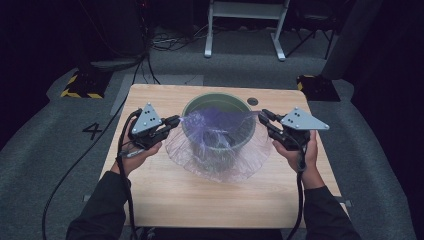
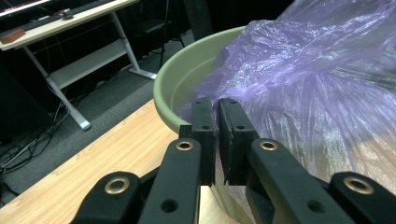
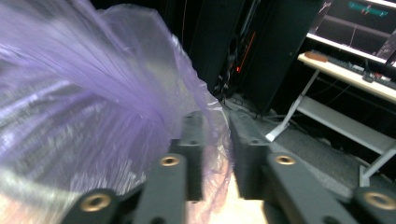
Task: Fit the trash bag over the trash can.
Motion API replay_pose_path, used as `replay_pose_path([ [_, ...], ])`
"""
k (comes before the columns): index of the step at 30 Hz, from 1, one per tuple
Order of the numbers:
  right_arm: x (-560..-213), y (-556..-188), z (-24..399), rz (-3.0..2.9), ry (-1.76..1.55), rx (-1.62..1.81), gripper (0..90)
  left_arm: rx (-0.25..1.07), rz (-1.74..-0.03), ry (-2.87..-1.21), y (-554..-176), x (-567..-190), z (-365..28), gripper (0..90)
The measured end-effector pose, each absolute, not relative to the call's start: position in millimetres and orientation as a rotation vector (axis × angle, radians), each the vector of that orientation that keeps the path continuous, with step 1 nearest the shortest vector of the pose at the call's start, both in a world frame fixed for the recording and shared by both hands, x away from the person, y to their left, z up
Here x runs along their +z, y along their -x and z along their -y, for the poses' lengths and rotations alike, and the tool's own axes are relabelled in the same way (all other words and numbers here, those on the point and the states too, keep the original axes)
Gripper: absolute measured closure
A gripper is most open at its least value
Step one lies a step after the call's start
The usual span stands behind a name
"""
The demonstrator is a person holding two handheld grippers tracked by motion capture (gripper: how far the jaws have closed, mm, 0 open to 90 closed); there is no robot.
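A pale green round tub [image 1: 215, 96] stands on the wooden table [image 1: 200, 195], with a thin purple see-through plastic bag [image 1: 215, 125] draped over and around it. At the tub's left rim my left gripper [image 1: 176, 120] is shut on the bag's edge. In the left gripper view the jaws pinch the film [image 2: 317, 70] just beside the green rim [image 2: 187, 70], at the left gripper [image 2: 217, 109]. My right gripper [image 1: 263, 116] is at the tub's right rim. In its own view the right gripper [image 3: 217, 121] has a clear gap between the jaws, with bag film [image 3: 70, 93] lying between them.
The bag's skirt spreads on the table around the tub's base [image 1: 250, 167]. A small dark disc [image 1: 252, 101] lies at the table's far edge. A white desk frame [image 1: 245, 30] stands on the grey floor beyond, and cables trail at the left [image 1: 75, 165].
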State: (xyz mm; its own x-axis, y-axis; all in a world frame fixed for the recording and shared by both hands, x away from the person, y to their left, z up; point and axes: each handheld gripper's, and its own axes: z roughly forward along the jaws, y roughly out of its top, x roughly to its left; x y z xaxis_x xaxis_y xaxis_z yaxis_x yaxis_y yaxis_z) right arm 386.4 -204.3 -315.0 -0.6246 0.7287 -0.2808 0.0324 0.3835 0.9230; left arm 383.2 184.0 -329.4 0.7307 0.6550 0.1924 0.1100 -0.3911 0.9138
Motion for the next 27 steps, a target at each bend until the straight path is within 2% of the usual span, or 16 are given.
replay_pose_path([
  [5, -321.3, -404.2, 201.7, -1.964, -0.692, 1.249, 85.8, 0.673, -0.603, -1.916, -392.9, -332.1, -181.3, 85.1],
  [20, -340.5, -460.5, 203.1, -2.052, -0.887, 1.228, 84.8, 0.620, -0.709, -1.944, -437.7, -351.0, -181.5, 84.7],
  [27, -349.2, -475.7, 204.6, -2.074, -0.934, 1.237, 84.4, 0.573, -0.733, -1.945, -451.4, -361.2, -182.3, 89.3],
])
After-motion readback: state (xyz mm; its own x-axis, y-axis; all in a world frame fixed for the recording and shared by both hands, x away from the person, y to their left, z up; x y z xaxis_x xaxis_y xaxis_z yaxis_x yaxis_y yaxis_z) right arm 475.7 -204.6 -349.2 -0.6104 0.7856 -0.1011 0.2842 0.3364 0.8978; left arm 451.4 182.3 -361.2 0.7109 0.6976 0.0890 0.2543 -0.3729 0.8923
